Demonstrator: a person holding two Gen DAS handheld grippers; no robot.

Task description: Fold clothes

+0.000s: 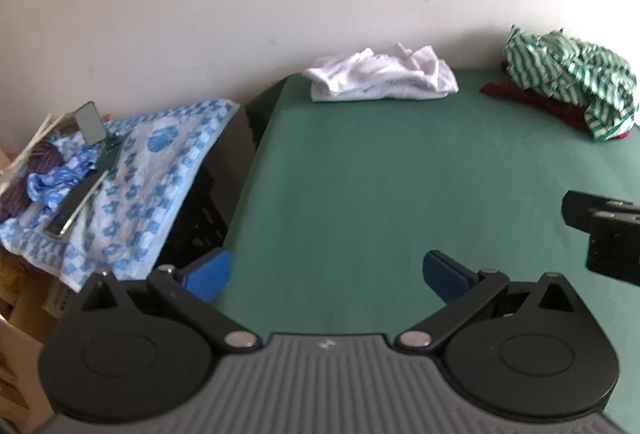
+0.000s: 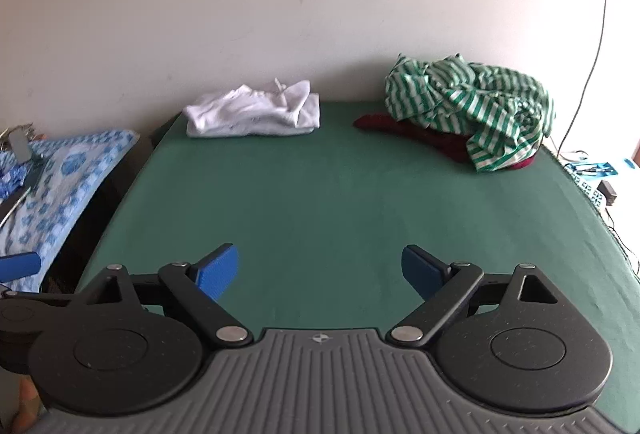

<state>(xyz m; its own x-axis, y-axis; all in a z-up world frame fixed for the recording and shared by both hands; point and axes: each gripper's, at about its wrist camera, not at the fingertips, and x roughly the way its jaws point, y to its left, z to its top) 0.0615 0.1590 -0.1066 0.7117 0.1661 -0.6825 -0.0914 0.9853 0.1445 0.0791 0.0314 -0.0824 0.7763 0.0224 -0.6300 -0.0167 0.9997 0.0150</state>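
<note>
Both claws, left gripper [image 1: 326, 274] & right gripper [image 2: 320, 270], hang spread apart w/ nothing held over the bare green table [image 2: 320, 201]. Striped shirt [image 2: 476, 109] sits crumpled at far right on a red cloth [image 2: 404, 127], white stack [image 2: 256, 113] far left looks done. Best go for the shirt next: pinch 2 edges well apart, lift clear of the red one, then spread flat mid-table.

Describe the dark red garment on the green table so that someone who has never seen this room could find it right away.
Start at the green table and look along its far edge by the wall, toward the right corner. There a crumpled green-and-white striped garment lies heaped, and the dark red garment sits flattened beneath it, poking out at the left. It is the only red cloth; the folded white garment lies apart, further left.
</note>
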